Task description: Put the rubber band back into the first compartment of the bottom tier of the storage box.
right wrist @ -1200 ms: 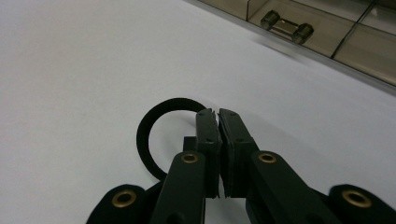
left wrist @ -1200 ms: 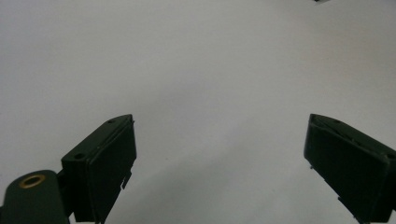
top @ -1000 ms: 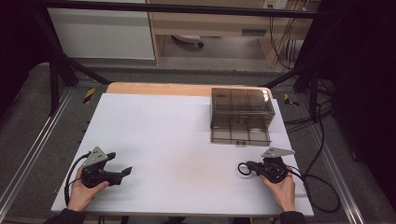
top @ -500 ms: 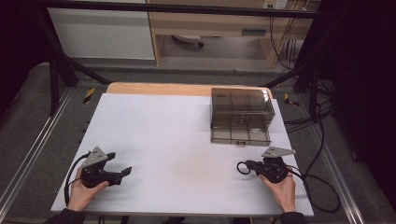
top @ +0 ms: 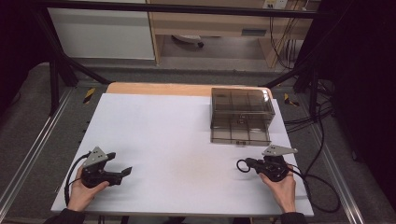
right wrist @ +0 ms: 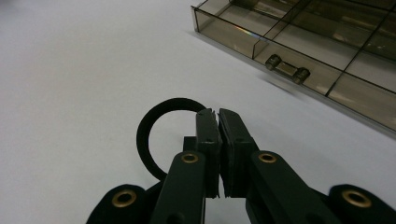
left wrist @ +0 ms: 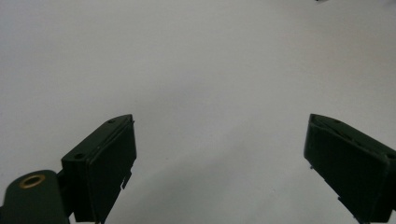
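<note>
While the room beyond the lit work area sinks into darkness, the grey floor (top: 42,107) around the table, a pale wooden cabinet (top: 210,23) at the far wall and a tangle of black cables (top: 317,116) to the right can still be made out in the high view. Black frame bars cross the top and slant down at both sides, cutting parts of that background from sight.

Next in size comes the white rectangular table (top: 177,140), with a strip of bare light wood showing along its far edge. Towards its far right corner stands a smoky translucent plastic drawer box (top: 240,115), divided into compartments; in the right gripper view its front drawer, with a small bar handle, runs off the picture's edge, and what lies inside is too dim to tell.

At the near left, the left claw (top: 125,171) rests on the table in a hand, its jaws wide apart with nothing between them.

At the near right, just short of the box, the right claw (right wrist: 215,113) has its jaws pressed together on a thin black rubber ring (right wrist: 154,119), which lies against the table; the nearer part of the ring is hidden behind the jaws.
</note>
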Demonstrator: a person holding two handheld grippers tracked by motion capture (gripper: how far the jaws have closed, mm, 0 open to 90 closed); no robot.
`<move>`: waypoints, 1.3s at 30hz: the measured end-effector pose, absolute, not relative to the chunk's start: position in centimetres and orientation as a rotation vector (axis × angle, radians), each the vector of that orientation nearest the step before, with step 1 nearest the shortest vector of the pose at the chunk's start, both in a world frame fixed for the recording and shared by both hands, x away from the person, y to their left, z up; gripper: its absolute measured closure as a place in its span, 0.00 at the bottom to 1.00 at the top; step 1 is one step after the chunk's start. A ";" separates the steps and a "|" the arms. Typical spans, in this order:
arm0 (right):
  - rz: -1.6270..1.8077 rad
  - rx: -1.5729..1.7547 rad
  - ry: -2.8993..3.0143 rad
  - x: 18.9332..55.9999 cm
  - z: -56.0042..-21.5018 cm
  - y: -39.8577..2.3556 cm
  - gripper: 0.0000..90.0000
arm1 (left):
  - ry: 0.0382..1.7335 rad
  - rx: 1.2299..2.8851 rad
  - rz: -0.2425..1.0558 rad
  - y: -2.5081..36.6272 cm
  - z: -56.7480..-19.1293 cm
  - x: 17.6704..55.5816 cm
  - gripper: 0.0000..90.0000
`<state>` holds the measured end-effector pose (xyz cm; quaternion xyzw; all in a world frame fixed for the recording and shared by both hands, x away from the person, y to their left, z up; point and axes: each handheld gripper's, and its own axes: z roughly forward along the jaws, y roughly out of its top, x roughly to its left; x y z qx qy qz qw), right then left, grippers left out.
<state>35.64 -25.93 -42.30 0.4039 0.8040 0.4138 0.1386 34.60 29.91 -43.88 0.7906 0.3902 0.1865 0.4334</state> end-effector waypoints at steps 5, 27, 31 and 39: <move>1.208 1.166 2.311 35.7 -42.0 -26.0 0.98 | 0.973 1.970 0.466 29.9 -43.9 34.6 0.10; 1.206 1.152 2.284 36.3 -40.5 -25.3 0.98 | 0.972 1.973 0.470 29.9 -43.8 34.6 0.10; 1.199 1.156 2.281 36.4 -40.4 -25.2 0.98 | 0.973 1.969 0.472 30.0 -43.8 34.6 0.10; 1.178 1.158 2.276 36.8 -40.3 -25.0 0.98 | 0.975 1.972 0.469 29.9 -43.9 34.6 0.10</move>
